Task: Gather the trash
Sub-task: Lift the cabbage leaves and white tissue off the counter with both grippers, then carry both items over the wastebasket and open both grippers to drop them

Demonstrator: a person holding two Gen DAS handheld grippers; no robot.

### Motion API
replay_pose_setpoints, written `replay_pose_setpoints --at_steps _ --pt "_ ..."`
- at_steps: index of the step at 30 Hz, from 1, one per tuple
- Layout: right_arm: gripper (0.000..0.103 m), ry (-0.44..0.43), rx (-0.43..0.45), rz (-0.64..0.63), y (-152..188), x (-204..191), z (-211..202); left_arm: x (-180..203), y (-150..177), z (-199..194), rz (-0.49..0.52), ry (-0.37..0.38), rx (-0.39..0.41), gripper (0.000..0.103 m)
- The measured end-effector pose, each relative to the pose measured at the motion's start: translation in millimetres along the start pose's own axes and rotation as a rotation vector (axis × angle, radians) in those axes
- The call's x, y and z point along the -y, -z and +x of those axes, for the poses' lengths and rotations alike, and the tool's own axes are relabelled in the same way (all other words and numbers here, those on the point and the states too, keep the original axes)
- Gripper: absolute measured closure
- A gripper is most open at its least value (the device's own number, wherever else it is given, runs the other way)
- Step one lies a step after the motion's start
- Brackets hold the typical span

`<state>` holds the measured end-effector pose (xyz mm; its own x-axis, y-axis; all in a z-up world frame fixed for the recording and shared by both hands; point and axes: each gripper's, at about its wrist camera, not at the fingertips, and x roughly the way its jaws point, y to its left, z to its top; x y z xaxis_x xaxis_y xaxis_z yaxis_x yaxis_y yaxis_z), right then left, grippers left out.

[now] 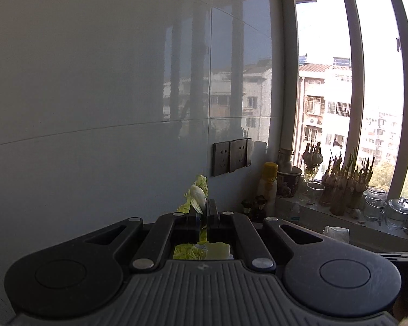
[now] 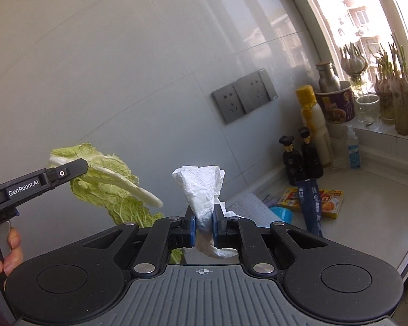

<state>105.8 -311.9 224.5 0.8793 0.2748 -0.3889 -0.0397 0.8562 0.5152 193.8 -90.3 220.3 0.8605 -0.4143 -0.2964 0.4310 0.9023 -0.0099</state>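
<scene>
I am carrying two pieces of trash above the counter (image 2: 380,212). My left gripper (image 2: 81,166) is clamped on a cabbage leaf (image 2: 114,187), pinching it near the white stem, and my right gripper (image 2: 204,221) is squeezing a crumpled paper towel (image 2: 204,187) between its blue pads. The leaf is hanging at the left against the tiled wall (image 2: 122,68), the towel is sticking up in the middle, and no bin is showing in either view.

What I am worrying about: the leaf is held only by its end, and most of it is drooping below the jaws – a quick swing could be tearing the soft green part away from the rib, or the wet stem could be slipping out. The towel is pinched low, so the loose top could be brushing the leaf or catching on the bottles at the far right. Both hands are full, so I am not able to catch anything that drops.

Counting what I am seeing – one cabbage leaf, one paper towel, two small dark bottles (image 2: 302,160), one yellow-capped bottle (image 2: 312,119), one metal flask (image 2: 327,77), one paper cup (image 2: 337,103), one small clear bottle with a blue label (image 2: 352,149), one yellow box (image 2: 312,198), two wall sockets (image 2: 243,95). The sprouting garlic on the windowsill (image 2: 386,133) is too crowded to count
</scene>
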Motion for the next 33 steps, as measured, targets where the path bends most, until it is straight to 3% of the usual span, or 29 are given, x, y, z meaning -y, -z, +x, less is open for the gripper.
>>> replay_pose_setpoints --at_steps 14,27,33 --pt "0.092 -0.138 -0.175 -0.085 90.6 -75.1 52.0 -72.2 92.2 -21.0 -0.084 -0.081 -0.125 0.099" --pt "0.092 -0.146 -0.333 -0.095 209.2 -81.5 121.8 -109.4 211.2 8.5 -0.303 -0.054 -0.292 0.099" --pt "0.092 -0.109 -0.407 -0.119 266.7 -70.6 158.3 -121.1 267.0 22.1 -0.370 -0.090 -0.366 0.099"
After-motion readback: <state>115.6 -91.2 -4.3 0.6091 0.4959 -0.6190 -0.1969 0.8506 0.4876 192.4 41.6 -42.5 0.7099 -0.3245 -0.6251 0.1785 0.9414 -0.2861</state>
